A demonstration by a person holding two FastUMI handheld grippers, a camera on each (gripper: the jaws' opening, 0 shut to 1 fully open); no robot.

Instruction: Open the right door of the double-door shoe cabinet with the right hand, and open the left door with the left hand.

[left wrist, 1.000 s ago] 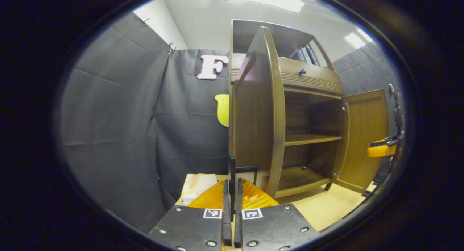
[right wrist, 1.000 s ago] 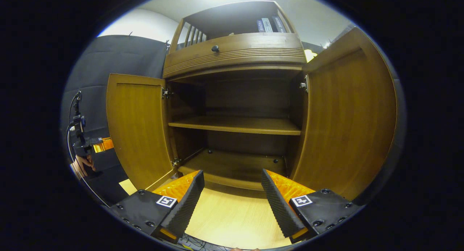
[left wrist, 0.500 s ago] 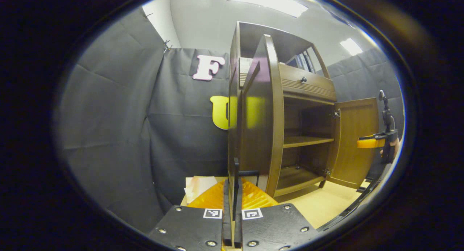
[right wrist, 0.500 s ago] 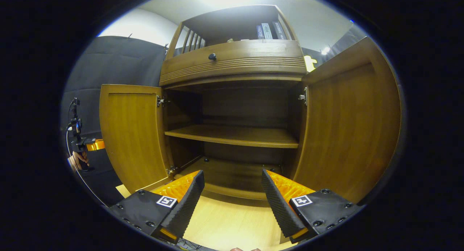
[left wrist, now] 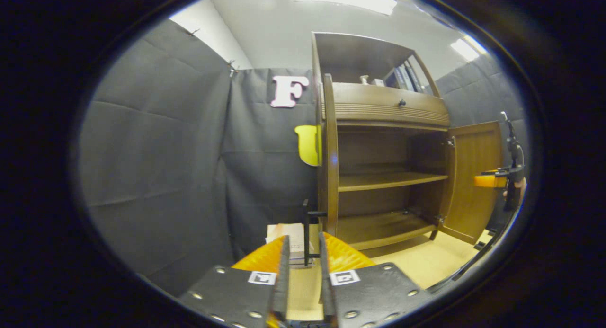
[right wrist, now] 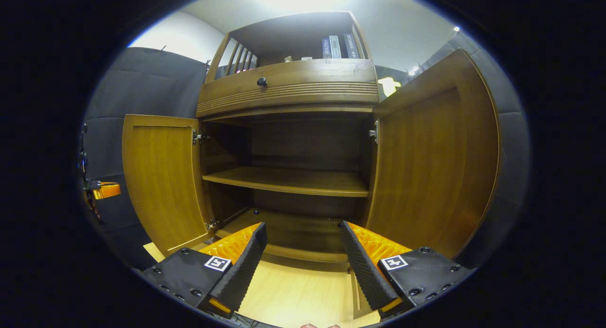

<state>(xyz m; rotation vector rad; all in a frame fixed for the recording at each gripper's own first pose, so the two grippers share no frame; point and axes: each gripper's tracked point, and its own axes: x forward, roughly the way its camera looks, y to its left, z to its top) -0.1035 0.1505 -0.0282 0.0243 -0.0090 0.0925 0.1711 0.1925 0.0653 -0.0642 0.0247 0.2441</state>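
Observation:
The wooden shoe cabinet point(right wrist: 289, 93) stands with both doors swung out. In the right gripper view the left door point(right wrist: 161, 176) and the right door point(right wrist: 435, 153) flank the bare inner shelf point(right wrist: 289, 181). My right gripper point(right wrist: 303, 228) is open in front of the cabinet's bottom, touching nothing. In the left gripper view the left door point(left wrist: 328, 153) is edge-on, and its black handle point(left wrist: 307, 224) stands in the gap of my left gripper point(left wrist: 304, 240), whose fingers are parted and off it. The right door point(left wrist: 473, 176) hangs open at the far side, with the right gripper point(left wrist: 492, 180) beside it.
A drawer with a dark knob point(left wrist: 401, 102) runs above the doors, and books point(right wrist: 338, 46) stand on the top shelf. A flat pale box point(left wrist: 289, 235) lies on the light wooden floor point(left wrist: 426, 261) beside the cabinet's left side. Black cloth walls close in on both sides.
My left gripper has parted its fingers and let go of the left door's handle. The left door has swung wider and now shows edge-on. The right gripper has drawn back a little.

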